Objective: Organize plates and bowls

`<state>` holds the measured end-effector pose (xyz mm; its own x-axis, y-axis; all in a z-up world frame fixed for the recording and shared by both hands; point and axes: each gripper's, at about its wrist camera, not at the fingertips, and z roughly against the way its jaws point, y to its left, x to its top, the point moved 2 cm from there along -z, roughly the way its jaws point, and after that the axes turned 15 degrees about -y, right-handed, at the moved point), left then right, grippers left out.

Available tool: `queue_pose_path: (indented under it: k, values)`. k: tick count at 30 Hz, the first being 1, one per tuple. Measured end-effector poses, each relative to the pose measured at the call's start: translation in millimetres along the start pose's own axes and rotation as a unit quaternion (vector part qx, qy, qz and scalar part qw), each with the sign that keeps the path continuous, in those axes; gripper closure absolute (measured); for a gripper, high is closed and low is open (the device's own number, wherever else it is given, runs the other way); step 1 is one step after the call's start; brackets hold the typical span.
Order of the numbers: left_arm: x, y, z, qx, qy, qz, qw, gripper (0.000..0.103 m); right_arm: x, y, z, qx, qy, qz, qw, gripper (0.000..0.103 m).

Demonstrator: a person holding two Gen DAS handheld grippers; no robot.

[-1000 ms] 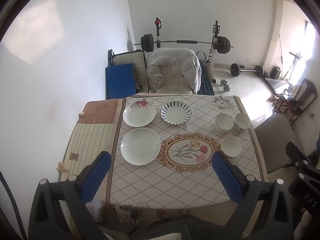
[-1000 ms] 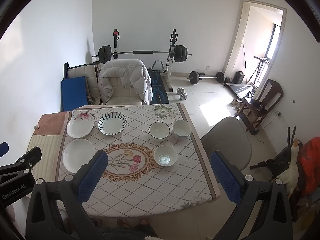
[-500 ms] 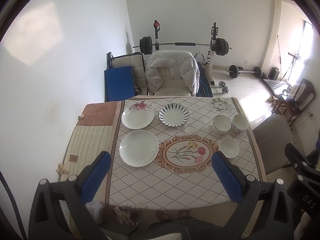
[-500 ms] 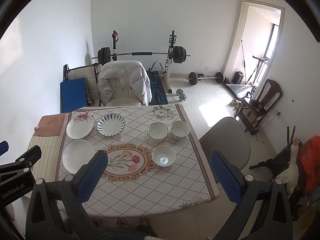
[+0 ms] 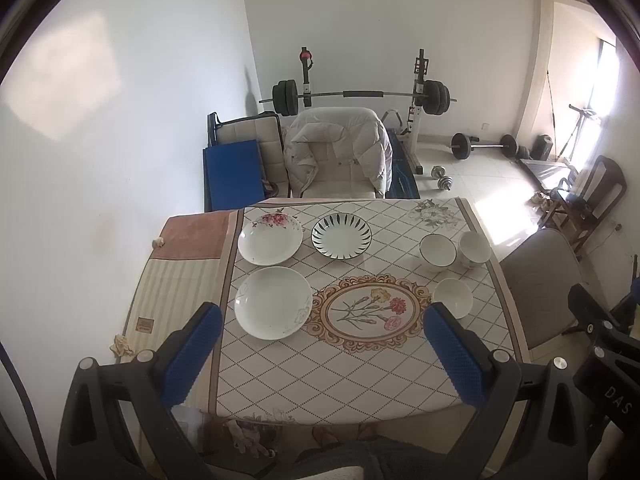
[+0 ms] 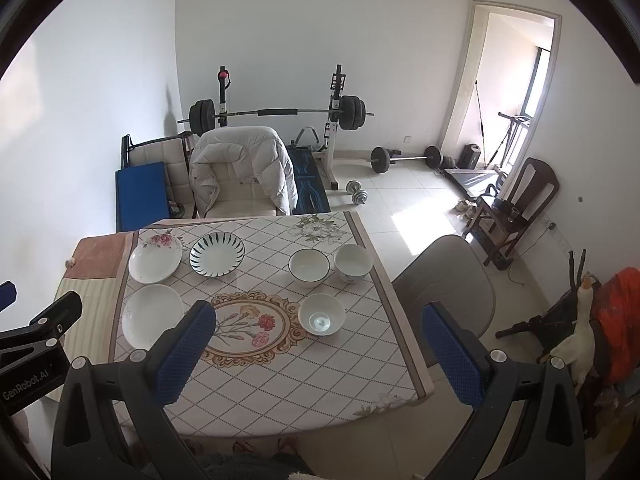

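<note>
Both views have drifted slightly, the table (image 5: 360, 380) sitting a touch lower than before. My left gripper (image 5: 320, 344) and right gripper (image 6: 316, 344) hang spread and empty above its near edge. Around its flower medallion (image 5: 370, 310), three plates (image 5: 273, 308) lie left and three bowls (image 6: 321, 314) right.

Tablecloth (image 5: 360, 376): you see cream diamond lattice, floral medallion.
Plate at your 11 o'clock (image 5: 270, 239): white, pink roses.
Plate at 12 (image 5: 341, 236): white, dark radial strokes.
Gripper pads (image 5: 192, 354): blue.
</note>
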<state>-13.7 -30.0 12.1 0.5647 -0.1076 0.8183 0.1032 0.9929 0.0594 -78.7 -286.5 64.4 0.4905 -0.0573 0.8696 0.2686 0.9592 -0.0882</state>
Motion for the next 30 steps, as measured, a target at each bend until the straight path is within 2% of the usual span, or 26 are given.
queue_pose_path:
  k: [30]
  values:
    - [3, 10, -2, -0.002, 0.004, 0.009, 1.0, 0.0, 1, 11, 0, 0.001, 0.002, 0.005, 1.0, 0.0]
